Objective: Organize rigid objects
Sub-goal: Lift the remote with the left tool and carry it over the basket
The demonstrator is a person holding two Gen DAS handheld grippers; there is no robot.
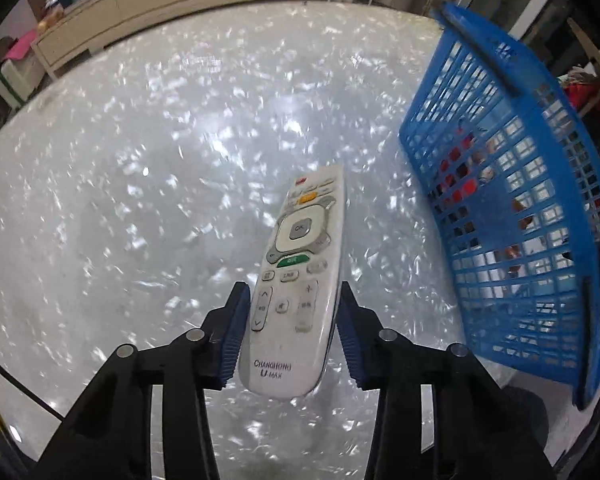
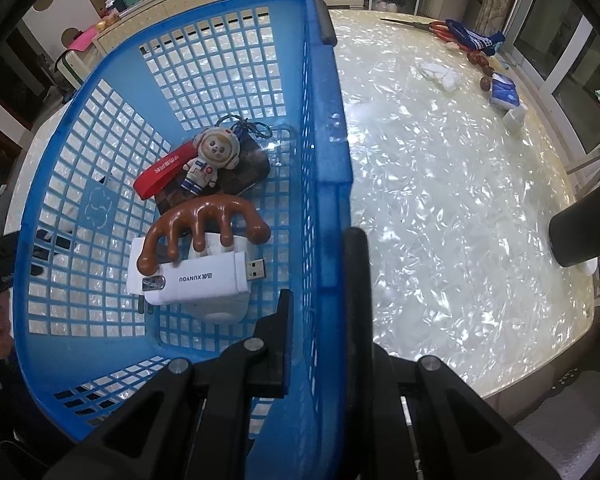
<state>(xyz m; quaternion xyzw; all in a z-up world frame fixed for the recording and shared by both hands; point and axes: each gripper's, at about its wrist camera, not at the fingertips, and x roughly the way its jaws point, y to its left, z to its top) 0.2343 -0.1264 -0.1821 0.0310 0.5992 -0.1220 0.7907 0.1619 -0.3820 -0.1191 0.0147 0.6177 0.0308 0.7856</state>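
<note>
Left tool [image 1: 294,304] grips the white remote [image 1: 296,284] — right tool [image 2: 320,300] clamps the blue basket [image 2: 328,152] wall.

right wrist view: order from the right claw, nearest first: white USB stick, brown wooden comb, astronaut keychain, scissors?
From the right claw, clamped on the blue basket's wall:
1. White USB stick, on the basket floor, just left of the claw.
2. Brown wooden comb, just behind it, overlapping.
3. Astronaut keychain, deeper in the basket.
4. Scissors, outside, at the table's far edge.
</note>
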